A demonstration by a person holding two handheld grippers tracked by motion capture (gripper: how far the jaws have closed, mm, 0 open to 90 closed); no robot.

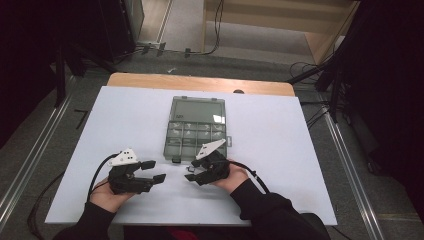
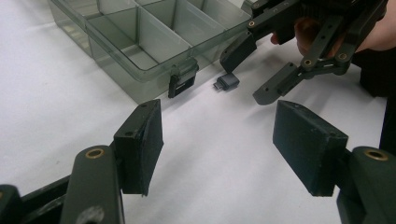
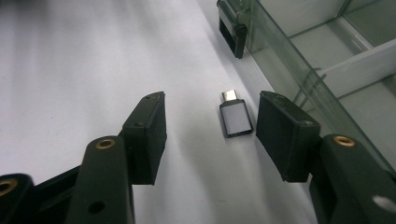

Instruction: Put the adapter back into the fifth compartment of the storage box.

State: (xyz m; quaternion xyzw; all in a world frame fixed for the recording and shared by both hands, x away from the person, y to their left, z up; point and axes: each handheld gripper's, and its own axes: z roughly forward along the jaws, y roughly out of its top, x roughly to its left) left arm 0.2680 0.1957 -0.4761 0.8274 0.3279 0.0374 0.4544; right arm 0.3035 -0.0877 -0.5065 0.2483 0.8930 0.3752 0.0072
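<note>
Black jaws of the right gripper (image 3: 210, 135) straddle the small grey metal adapter (image 3: 236, 119), apart from it, beside the clear plastic compartment box (image 3: 327, 60); pickup step; next, pinch squarely; left gripper (image 2: 219, 144) wide, empty

So the count: one clear compartment organizer box (image 1: 197, 126), lid open, one small grey USB-C adapter (image 3: 236, 119) just beside its front latch, two grippers nearby.
</note>
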